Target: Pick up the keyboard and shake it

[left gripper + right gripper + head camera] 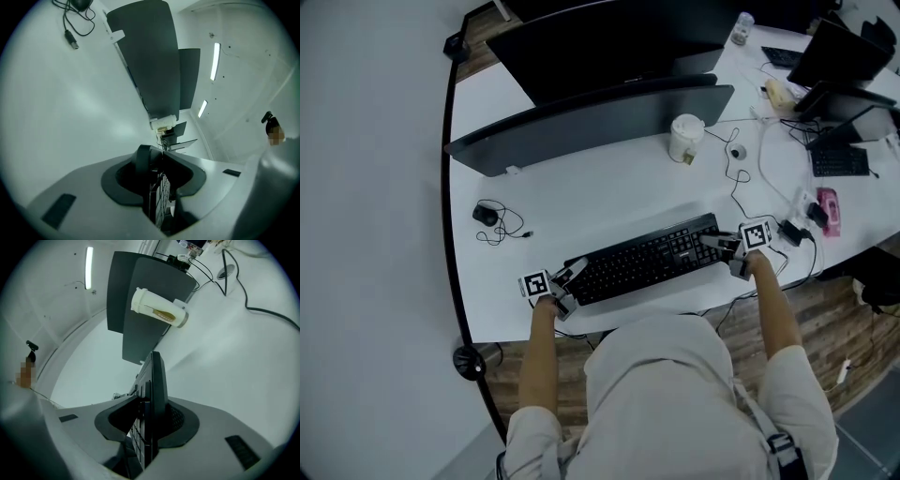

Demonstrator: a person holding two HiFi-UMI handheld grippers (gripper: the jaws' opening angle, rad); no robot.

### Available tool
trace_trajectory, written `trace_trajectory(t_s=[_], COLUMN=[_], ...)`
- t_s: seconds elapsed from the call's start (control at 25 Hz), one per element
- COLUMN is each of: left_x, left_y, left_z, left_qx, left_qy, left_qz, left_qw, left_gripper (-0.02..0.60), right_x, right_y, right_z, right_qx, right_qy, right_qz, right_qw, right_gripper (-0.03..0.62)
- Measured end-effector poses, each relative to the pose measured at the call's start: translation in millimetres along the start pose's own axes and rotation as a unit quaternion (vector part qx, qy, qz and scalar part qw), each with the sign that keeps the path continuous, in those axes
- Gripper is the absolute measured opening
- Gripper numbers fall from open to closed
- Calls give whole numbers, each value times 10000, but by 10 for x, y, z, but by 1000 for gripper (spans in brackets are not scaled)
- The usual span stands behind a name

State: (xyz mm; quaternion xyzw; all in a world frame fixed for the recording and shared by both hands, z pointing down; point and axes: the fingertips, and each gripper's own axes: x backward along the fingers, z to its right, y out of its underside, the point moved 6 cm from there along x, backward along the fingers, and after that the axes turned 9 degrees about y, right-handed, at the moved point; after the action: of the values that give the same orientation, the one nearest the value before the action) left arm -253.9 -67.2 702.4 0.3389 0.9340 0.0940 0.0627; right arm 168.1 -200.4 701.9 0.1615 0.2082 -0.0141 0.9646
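Observation:
A black keyboard (647,258) lies slightly askew on the white desk (581,187), close to its front edge. My left gripper (570,286) is at the keyboard's left end and my right gripper (717,248) at its right end. In the left gripper view the keyboard's edge (161,197) stands between the jaws, with a dark gap on one side. In the right gripper view the keyboard (157,380) runs edge-on between the jaws, which stand a little off it. Both grippers look open around the keyboard ends.
Two dark monitors (591,122) stand behind the keyboard. A white paper cup (685,138) sits to their right. A black mouse with a coiled cable (486,214) lies at the left. Cables, a pink object (828,208) and laptops (839,159) crowd the right side.

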Motion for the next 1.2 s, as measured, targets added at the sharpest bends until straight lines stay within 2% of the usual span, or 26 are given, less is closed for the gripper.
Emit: trace_trajectory(t_s=[0.12,0.32,0.44,0.56,0.84,0.92,1.04,1.12,1.2], left_x=[-9,-94,-128,-180,-197,-184,-184,-172,-160], left_y=[-47,-64,-88,-93,-160,-170,-187,-205,-234], left_z=[-58,-74,-139,-192,-205,-220,-247,-247,-238], left_qx=[-37,289,346,377,298,306,280,183,-5], left_qy=[-120,-205,-267,-345,-540,-609,-799,-937,-1160], left_qz=[-59,-77,-114,-174,-352,-376,-368,-348,-364], left_qw=[9999,9993,9990,9985,9975,9970,9957,9948,9926], left_gripper=[145,144,144,143,146,146,149,158,177], right_x=[-30,25,33,47,22,2,-51,-86,-107], right_y=[26,-10,-52,-41,60,83,74,70,78], right_z=[50,136,153,212,219,203,162,128,101], right_qx=[-284,-188,-74,84,163,302,708,830,843], right_qy=[540,1385,1908,2486,3456,3760,4289,4465,4487], right_qz=[-130,-95,-135,-236,-66,8,58,126,203], right_qw=[9981,9901,9815,9683,9382,9261,9006,8908,8895], right_gripper=[178,216,236,259,276,281,281,281,281])
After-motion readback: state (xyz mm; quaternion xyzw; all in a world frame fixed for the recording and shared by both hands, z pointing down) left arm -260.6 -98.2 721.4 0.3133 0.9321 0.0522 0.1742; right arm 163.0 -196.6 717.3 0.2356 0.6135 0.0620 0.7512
